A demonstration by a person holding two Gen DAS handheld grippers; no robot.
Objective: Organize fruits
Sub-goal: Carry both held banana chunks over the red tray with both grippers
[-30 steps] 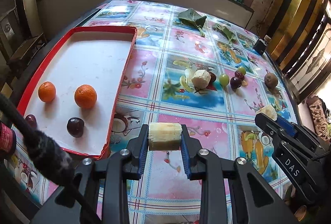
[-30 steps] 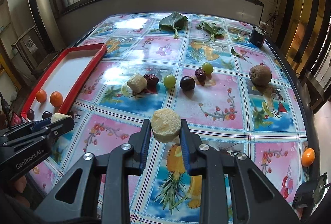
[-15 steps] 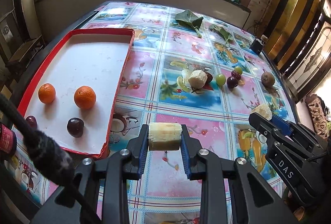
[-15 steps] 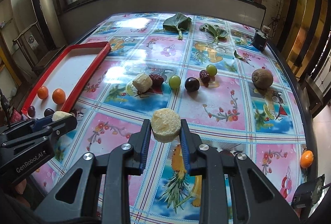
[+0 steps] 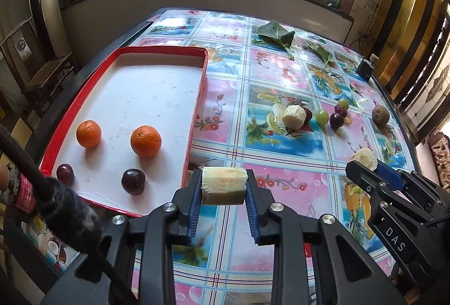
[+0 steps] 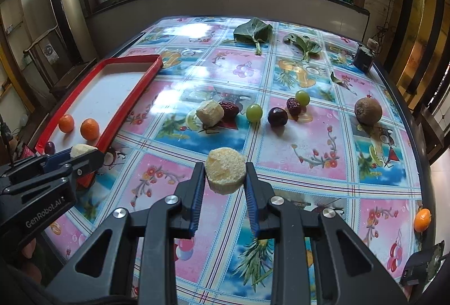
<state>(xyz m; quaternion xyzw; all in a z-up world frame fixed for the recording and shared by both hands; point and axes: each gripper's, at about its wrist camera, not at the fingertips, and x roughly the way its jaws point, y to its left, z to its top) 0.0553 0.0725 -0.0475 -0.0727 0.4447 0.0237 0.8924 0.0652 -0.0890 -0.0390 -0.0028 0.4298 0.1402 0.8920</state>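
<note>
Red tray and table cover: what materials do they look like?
Red tray: looks like thin card or plastic, with a matte white floor showing scuffs and no glare. Table cover: likely glossy vinyl or oilcloth; printed fruit squares carry bright window reflections.

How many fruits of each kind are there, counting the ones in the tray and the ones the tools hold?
Oranges: 3
Green grapes: 2
Dark plums: 3
Wrinkly red dates: 2
Pale cane chunks: 3
Brown kiwi: 1
Total: 14
</note>
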